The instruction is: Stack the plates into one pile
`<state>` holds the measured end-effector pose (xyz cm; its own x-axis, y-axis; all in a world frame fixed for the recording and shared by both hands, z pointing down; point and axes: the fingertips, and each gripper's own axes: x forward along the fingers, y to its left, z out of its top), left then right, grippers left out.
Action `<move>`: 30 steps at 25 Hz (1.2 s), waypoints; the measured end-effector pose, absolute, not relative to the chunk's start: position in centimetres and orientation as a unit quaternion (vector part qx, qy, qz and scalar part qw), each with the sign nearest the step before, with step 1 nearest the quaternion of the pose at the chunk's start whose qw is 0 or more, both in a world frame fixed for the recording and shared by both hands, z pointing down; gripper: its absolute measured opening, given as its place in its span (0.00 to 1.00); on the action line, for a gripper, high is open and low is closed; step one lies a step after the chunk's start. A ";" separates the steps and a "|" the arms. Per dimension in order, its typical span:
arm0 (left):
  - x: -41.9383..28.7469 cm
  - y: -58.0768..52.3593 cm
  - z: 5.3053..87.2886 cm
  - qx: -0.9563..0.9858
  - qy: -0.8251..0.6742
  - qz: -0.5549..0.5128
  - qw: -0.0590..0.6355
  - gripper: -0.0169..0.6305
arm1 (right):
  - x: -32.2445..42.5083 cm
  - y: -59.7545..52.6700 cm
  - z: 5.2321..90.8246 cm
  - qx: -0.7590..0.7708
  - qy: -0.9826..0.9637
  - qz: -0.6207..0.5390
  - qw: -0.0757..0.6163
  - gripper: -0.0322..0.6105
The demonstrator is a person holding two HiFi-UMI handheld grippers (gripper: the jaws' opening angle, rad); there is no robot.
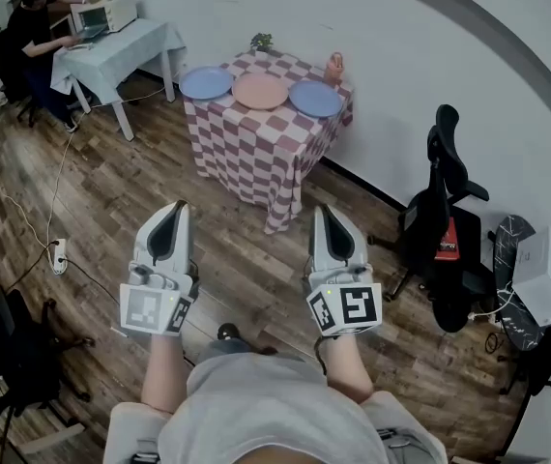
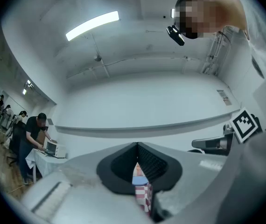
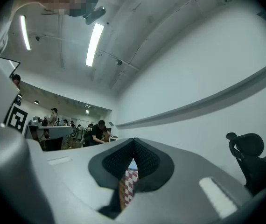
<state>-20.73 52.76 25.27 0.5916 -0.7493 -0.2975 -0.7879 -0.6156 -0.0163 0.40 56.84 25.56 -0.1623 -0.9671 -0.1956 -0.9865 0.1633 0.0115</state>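
Three plates lie in a row on a checkered table (image 1: 256, 153) far ahead: a blue plate (image 1: 206, 82) on the left, an orange plate (image 1: 260, 90) in the middle, a second blue plate (image 1: 315, 98) on the right. My left gripper (image 1: 171, 213) and right gripper (image 1: 330, 217) are held side by side well short of the table, over the wooden floor, both shut and empty. Through the left gripper's jaws a sliver of a blue plate (image 2: 139, 180) and the checkered cloth (image 2: 143, 196) shows. The right gripper's jaws frame only a strip of cloth (image 3: 129, 185).
A small plant (image 1: 261, 41) and a pink jar (image 1: 333, 67) stand at the table's back edge. A person (image 1: 32, 37) works at a second table (image 1: 121, 51) at the left. A black office chair (image 1: 447, 222) stands at the right by the wall, with cables on the floor at left.
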 end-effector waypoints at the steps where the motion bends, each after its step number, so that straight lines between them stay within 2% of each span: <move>1: -20.9 52.5 25.2 -0.889 0.432 0.132 0.074 0.03 | 0.2 56.6 25.5 -0.641 0.761 0.071 0.072 0.05; 16: -25.3 47.4 25.3 -0.893 0.424 0.130 0.082 0.03 | -3.5 51.5 25.3 -0.640 0.756 0.073 0.115 0.05; 30: -25.8 38.6 28.1 -0.887 0.442 0.117 0.054 0.03 | -4.0 42.1 27.5 -0.632 0.768 0.057 0.090 0.05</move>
<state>-25.77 38.58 28.05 0.5810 -0.7726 -0.2559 -0.7978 -0.6028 0.0086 -3.98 42.13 27.50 -0.1857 -0.9598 -0.2104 -0.9803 0.1956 -0.0271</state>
